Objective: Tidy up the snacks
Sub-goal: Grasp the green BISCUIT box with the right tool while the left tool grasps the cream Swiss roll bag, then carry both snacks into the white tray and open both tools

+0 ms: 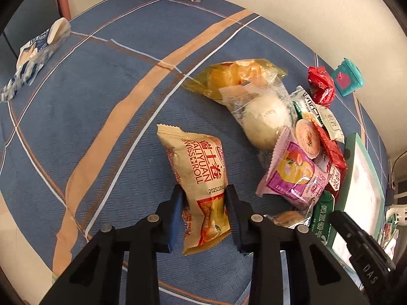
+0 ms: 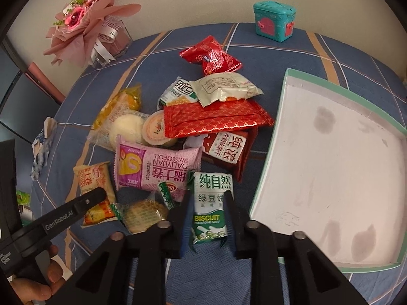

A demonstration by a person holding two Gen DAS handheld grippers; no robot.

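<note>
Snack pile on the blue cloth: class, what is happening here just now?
A person works two handheld grippers. The left gripper holds a tan Swiss roll packet; the right gripper holds a green biscuit packet. The other snacks lie heaped beside a white tray, which holds nothing yet.

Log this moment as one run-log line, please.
left gripper: shut on tan Swiss roll pack | right gripper: shut on green biscuit pack | tray: no snacks inside | snack pile: unsorted
</note>
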